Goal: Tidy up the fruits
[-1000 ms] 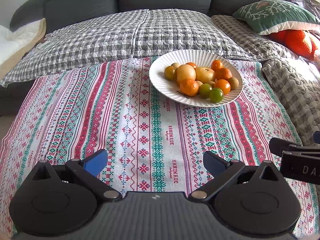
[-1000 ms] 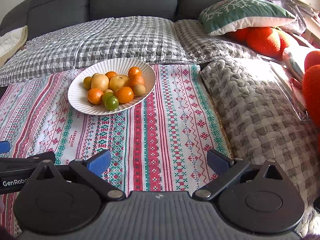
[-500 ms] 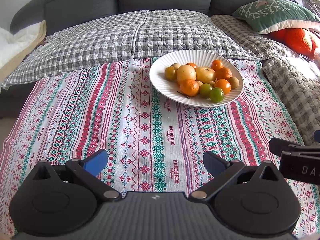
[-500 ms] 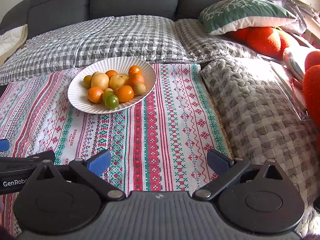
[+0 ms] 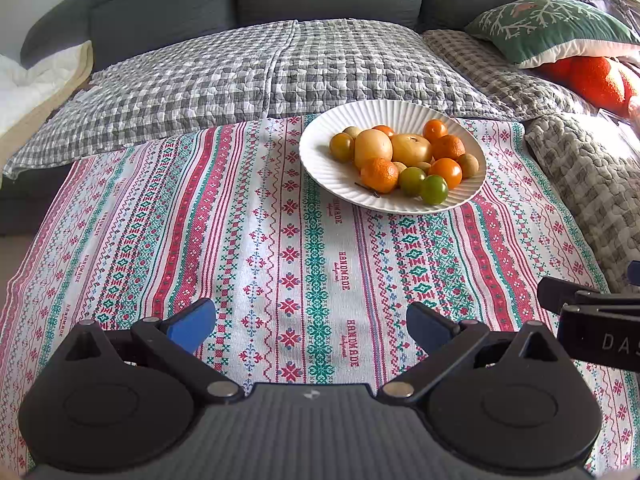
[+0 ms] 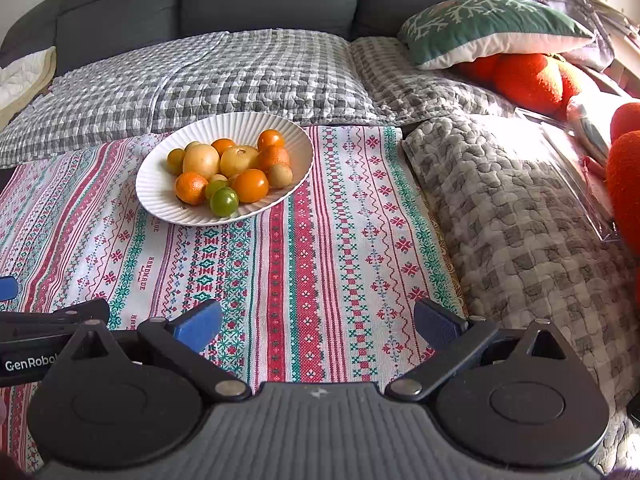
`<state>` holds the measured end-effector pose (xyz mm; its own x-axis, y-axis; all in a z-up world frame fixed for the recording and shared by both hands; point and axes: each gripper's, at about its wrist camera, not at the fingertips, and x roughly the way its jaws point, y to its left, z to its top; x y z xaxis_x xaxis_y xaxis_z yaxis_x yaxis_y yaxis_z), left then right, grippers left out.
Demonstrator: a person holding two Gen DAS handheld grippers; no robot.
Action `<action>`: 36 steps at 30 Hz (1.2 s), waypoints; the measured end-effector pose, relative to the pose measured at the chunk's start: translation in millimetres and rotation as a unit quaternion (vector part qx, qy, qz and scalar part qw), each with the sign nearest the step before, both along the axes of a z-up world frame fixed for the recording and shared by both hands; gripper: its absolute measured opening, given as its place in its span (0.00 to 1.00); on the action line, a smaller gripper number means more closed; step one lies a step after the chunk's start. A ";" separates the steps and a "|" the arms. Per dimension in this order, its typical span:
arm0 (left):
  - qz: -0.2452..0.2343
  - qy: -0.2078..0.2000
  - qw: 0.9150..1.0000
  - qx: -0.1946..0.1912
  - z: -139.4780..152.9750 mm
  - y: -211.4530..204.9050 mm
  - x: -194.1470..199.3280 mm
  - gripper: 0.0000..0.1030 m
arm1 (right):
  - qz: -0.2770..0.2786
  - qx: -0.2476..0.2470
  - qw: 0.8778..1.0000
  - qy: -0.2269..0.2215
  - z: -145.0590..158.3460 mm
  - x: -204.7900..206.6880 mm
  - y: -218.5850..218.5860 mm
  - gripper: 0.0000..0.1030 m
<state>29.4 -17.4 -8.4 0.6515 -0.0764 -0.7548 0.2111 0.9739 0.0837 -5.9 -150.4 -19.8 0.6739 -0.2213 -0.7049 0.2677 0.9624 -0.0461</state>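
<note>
Mixed fruits heaped on white plate

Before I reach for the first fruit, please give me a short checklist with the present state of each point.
1. Left gripper open, holding nothing: ok.
2. Right gripper open, holding nothing: ok.
3. Fruits all on the white plate, none on the cloth: ok.
4. Striped cloth between grippers and plate free of obstacles: ok.
5. Green fruit at the near edge reachable first: ok.
6. Second container for sorting: cannot tell, none in view.

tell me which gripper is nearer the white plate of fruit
Hard to call; roughly equal. The left gripper has the white plate ahead, slightly right; the right gripper has it ahead-left. Both are open, well short.
</note>
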 end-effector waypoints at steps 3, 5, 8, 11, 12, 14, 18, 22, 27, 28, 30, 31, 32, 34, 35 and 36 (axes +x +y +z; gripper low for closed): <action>0.000 0.000 1.000 0.000 0.1 0.1 -0.1 0.95 | 0.000 0.000 1.000 0.000 0.1 -0.1 0.0 0.99; 0.000 -0.001 1.000 0.000 0.1 0.6 -0.1 0.95 | 0.000 0.000 1.000 0.000 0.1 0.1 0.0 0.99; 0.000 0.000 1.000 0.000 -0.1 0.6 0.0 0.95 | 0.000 0.000 1.000 0.000 0.2 0.1 0.1 0.99; -0.001 0.001 1.000 0.000 0.2 0.9 0.2 0.95 | 0.000 0.000 1.000 0.000 0.3 0.1 0.1 0.99; -0.001 0.001 1.000 0.000 0.5 0.9 0.0 0.95 | 0.000 0.000 1.000 0.000 0.4 0.1 0.2 0.99; 0.000 0.000 1.000 0.000 0.4 0.7 -0.1 0.95 | -0.001 0.000 1.000 0.000 0.3 0.0 0.1 0.99; 0.000 0.000 1.000 0.000 0.4 0.7 0.0 0.95 | -0.001 0.000 1.000 0.000 0.5 0.0 0.1 0.99; -0.001 0.000 1.000 0.000 0.4 0.8 0.0 0.95 | -0.001 0.000 1.000 0.000 0.5 -0.1 0.2 0.99; 0.000 0.000 1.000 0.000 0.4 0.8 -0.1 0.95 | 0.000 0.000 1.000 0.000 0.5 -0.2 0.2 0.99; 0.001 0.001 1.000 0.000 0.3 0.7 0.0 0.95 | 0.000 -0.001 1.000 0.000 0.5 -0.2 0.2 0.99; 0.002 0.002 1.000 0.000 0.2 0.4 0.0 0.95 | 0.000 -0.002 1.000 0.000 0.3 0.0 0.9 0.99; 0.003 0.002 1.000 -0.001 0.2 0.4 0.1 0.95 | 0.001 -0.003 1.000 0.000 -0.1 -0.2 1.4 0.99; 0.003 0.002 1.000 -0.001 -0.1 -0.1 -0.2 0.95 | 0.002 -0.003 1.000 0.000 -0.3 -0.3 1.6 0.99; 0.002 0.001 1.000 -0.001 0.0 0.0 0.0 0.95 | 0.003 -0.004 1.000 -0.001 -0.1 -0.8 1.4 0.99; 0.001 0.002 1.000 -0.001 -0.1 -0.1 -0.2 0.95 | 0.003 -0.004 1.000 -0.002 0.0 -1.0 1.2 0.99; -0.001 0.003 1.000 -0.002 -0.4 -0.5 -0.1 0.95 | 0.003 -0.004 1.000 -0.002 -0.2 -1.0 0.8 0.99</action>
